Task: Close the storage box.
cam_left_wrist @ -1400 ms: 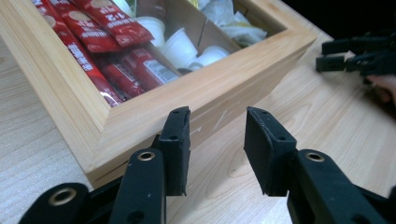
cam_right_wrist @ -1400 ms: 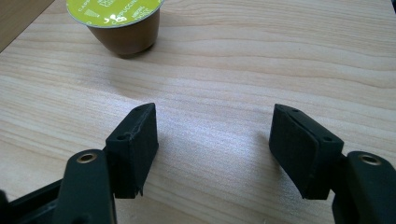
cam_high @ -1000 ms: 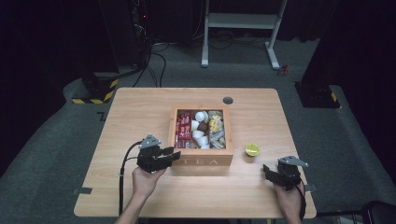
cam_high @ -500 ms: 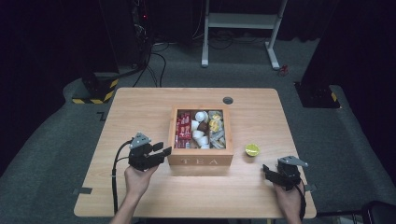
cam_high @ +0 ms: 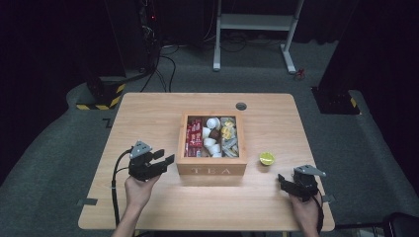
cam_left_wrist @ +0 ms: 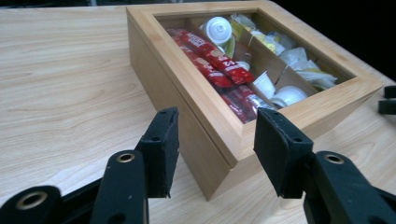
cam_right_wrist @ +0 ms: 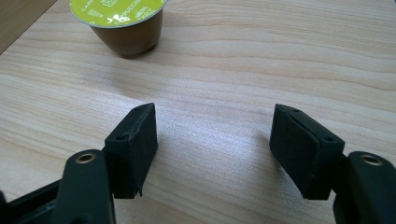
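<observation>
The left gripper (cam_left_wrist: 215, 151), jaws wide, is lined up on the near left corner of the wooden tea box (cam_left_wrist: 196, 100) mid-table. The right gripper (cam_right_wrist: 215, 149), also wide and empty, rests near right, short of the lime-lidded brown coffee capsule (cam_right_wrist: 123, 21) just right of the box. I judge this an approach step; next, the left jaws must advance and straddle that corner.

Left gripper (cam_high: 167, 161): drawn back leftward from tea box (cam_high: 211, 169) front-left corner, slightly nearer table (cam_high: 148, 113) edge; jaws apart.
</observation>
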`<state>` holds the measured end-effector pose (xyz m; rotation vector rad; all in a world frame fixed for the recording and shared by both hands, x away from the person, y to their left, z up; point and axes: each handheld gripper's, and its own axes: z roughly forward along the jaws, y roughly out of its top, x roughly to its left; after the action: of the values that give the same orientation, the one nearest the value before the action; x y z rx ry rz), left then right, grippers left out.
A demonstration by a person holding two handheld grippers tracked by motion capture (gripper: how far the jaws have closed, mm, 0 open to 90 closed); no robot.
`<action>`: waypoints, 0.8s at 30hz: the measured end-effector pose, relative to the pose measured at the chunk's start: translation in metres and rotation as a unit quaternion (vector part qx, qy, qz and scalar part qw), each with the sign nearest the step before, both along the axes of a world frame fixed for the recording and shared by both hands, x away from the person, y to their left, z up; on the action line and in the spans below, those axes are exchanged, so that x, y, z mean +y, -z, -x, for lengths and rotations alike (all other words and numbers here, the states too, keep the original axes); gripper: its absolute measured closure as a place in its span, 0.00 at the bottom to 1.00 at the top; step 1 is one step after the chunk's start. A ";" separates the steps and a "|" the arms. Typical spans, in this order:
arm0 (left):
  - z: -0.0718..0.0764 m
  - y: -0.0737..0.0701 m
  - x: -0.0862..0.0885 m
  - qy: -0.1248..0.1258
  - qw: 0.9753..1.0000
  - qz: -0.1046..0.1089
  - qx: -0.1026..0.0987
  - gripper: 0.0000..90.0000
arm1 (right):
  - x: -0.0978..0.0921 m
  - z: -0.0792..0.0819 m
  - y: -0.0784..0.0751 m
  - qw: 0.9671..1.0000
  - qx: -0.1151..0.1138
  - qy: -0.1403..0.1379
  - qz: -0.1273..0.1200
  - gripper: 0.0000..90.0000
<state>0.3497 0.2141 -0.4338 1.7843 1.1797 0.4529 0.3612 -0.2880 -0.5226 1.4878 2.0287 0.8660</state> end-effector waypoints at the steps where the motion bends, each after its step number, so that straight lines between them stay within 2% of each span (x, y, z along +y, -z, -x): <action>1: 0.000 0.000 0.001 0.000 1.000 -0.001 0.000 0.54 | 0.000 0.000 0.000 1.000 0.000 0.000 0.000 0.35; 8: 0.000 0.005 0.007 -0.009 1.000 0.000 0.006 0.49 | 0.000 0.000 0.000 1.000 0.000 -0.001 0.000 0.35; 14: 0.000 0.009 0.016 -0.042 0.999 0.003 0.015 0.47 | 0.000 0.000 0.000 1.000 -0.001 -0.002 0.001 0.35; 18: 0.002 0.012 0.022 -0.058 0.998 -0.006 0.008 0.46 | 0.000 0.000 0.000 1.000 -0.002 -0.003 0.002 0.35; 24: 0.007 0.019 0.036 -0.079 0.997 0.003 0.006 0.46 | 0.000 0.000 0.000 1.000 -0.001 -0.003 0.001 0.35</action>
<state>0.3423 0.2498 -0.4524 1.6979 1.3361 0.5311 0.3613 -0.2881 -0.5226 1.4796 2.0328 0.8666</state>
